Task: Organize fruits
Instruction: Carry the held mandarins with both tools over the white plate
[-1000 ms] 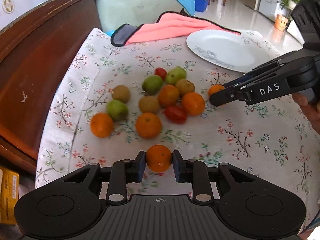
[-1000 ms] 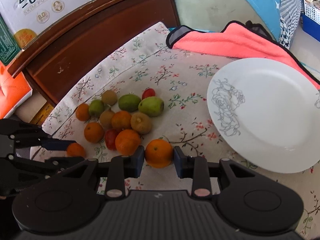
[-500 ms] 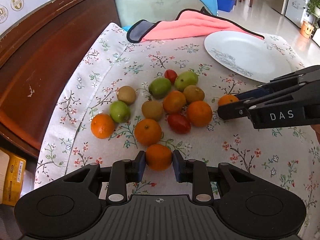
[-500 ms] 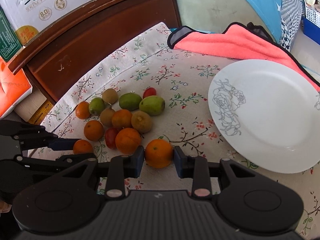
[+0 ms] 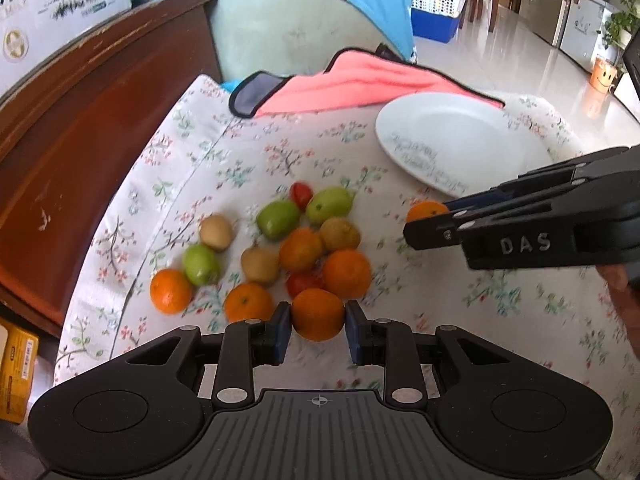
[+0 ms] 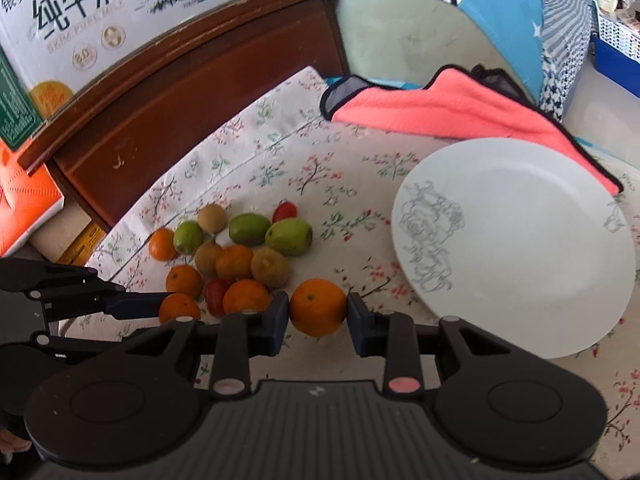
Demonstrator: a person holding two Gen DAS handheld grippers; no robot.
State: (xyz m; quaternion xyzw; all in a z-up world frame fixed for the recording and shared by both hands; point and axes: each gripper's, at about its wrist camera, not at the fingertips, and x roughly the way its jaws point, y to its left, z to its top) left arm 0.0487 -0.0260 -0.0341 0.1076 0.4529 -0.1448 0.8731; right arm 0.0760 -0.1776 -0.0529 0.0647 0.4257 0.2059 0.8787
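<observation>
Two oranges are in your tongs, one in each hand, and nothing has reached the plate (image 6: 560,208) yet. Your left tongs (image 5: 318,322) pinch an orange (image 5: 318,314) between the blue pads, right at the near edge of the fruit pile (image 5: 280,248). Your right tongs (image 6: 318,316) pinch a second orange (image 6: 318,306), held between the pile and the plate, with the plate just to its right in that view.

On the flowered cloth (image 5: 460,292) the pile is untouched: about five more oranges, three green fruits (image 5: 276,218), three brownish ones (image 5: 338,234) and two small red ones (image 5: 301,194), all bunched close and several touching. The plate sits bare on the far right of the cloth, partly against the pink towel (image 5: 360,84).

So you are at the start: two fruits lifted or about to be, none sorted, roughly a dozen left. From the task wording alone I cannot tell whether the plate takes every fruit or only one kind; both picks being oranges suggests you are grouping by kind. The left-wrist view is blurred, so the counts of the smaller fruits are approximate. I cannot tell whether either held orange is clear of the cloth.
</observation>
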